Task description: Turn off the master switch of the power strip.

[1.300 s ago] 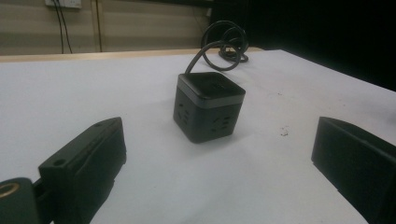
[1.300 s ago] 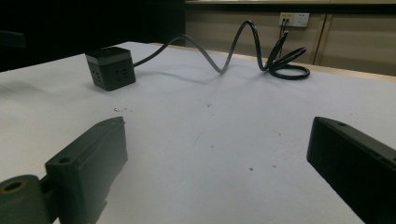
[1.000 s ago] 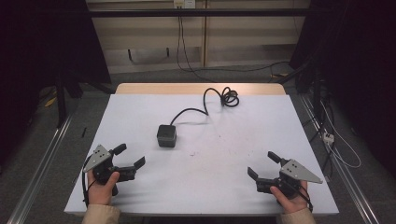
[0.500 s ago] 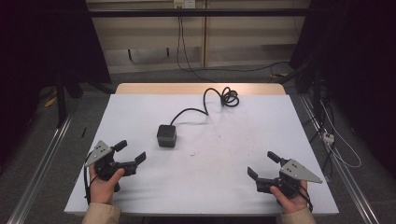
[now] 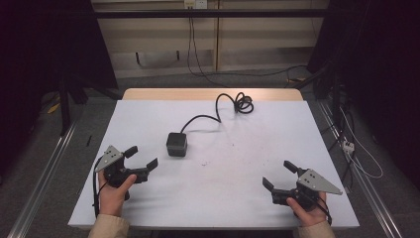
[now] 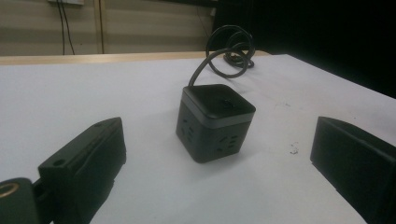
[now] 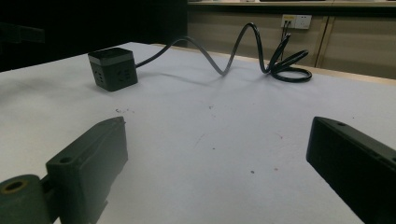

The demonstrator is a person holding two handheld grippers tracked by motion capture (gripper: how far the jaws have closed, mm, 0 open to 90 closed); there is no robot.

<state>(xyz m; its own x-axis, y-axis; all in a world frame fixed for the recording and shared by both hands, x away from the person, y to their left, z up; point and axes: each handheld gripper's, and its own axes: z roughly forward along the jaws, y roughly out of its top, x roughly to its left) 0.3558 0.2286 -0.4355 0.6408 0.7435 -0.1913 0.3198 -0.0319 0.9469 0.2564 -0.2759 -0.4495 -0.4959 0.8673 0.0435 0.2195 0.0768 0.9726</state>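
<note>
The black socket cube (image 5: 177,144) sits on the white table (image 5: 148,114) left of centre, its cable (image 5: 208,117) running back to a coil (image 5: 242,103). Nothing stands between the cube and the left hand-held gripper (image 5: 140,157) just left of it — jaws spread wide, empty. Well right of the cube, the right hand-held gripper (image 5: 281,174) is wide open too, holding nothing. Dark room — pale cabinets behind.

power cube (image 5: 177,144) | black, upright | mid-table | cord (image 5: 218,111) trails to far coil
</note>
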